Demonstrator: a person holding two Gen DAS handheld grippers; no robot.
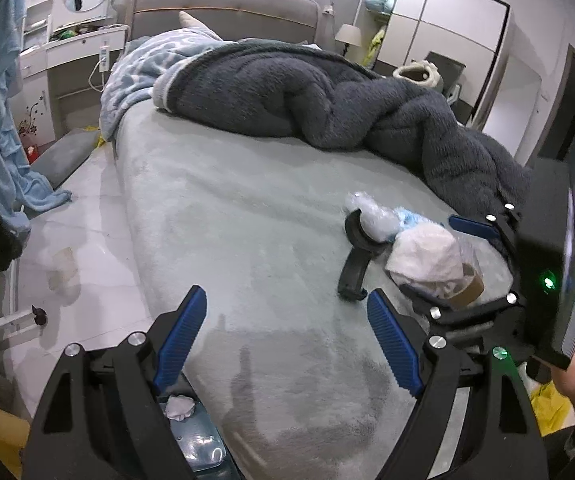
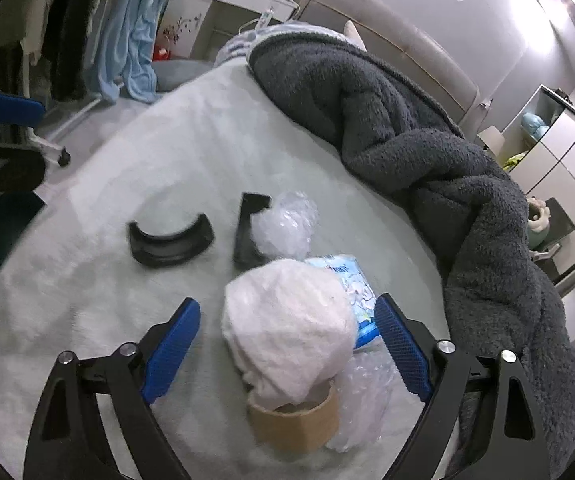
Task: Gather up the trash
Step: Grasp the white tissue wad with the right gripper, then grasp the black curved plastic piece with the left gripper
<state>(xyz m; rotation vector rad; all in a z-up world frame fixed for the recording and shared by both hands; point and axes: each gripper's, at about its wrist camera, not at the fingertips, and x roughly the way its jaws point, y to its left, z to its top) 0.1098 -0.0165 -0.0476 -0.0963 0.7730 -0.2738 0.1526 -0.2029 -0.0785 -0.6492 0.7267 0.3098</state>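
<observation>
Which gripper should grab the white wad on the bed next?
Right. The right gripper is open and already straddles the white wad. The left gripper is open over bare bedsheet, off to one side.

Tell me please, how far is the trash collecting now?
Nothing looks collected yet. The trash is on the bed: a white wad, a tape core, bubble wrap, a blue packet and two black pieces. In hand: the right tongs stand around the wad, pads not pressing. The left tongs are open and empty. All remains to pick up.
</observation>
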